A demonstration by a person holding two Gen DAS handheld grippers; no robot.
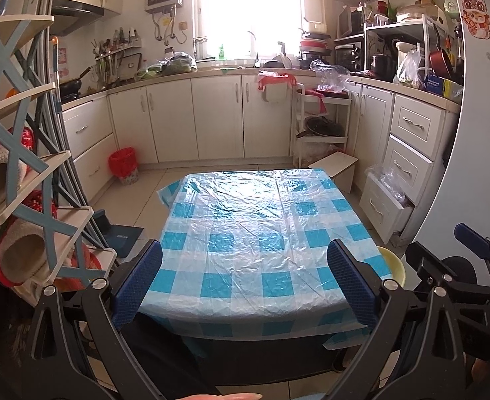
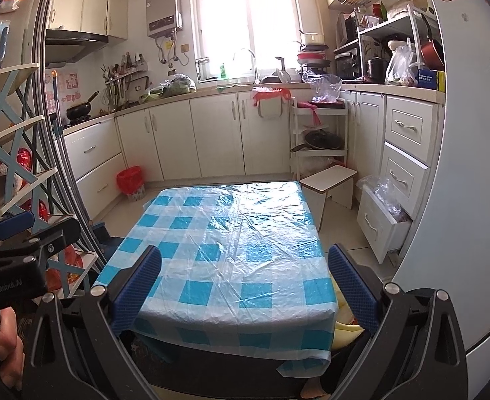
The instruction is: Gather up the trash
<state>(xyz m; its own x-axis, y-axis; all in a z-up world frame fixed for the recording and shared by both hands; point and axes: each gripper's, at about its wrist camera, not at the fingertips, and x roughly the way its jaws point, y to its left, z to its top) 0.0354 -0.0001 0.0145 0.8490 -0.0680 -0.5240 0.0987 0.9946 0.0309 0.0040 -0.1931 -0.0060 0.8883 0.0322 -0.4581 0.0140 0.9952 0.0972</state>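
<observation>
Red-lined trash bin [image 1: 123, 166] on the floor by the left cabinets, well apart from both claws, beyond the table's far left corner. Low table [image 1: 261, 233] under a blue-and-white checked plastic cloth, bare of litter, directly ahead. Left gripper [image 1: 245, 283] spread wide, nothing between the blue pads — right gripper [image 2: 245, 286] likewise wide and empty. Yellow basin [image 1: 393, 266] just beside the table's right edge. White stool [image 2: 328, 183] past the far right corner. Kitchen counters and a bright window behind — bin small, bag crumpled over its rim.
</observation>
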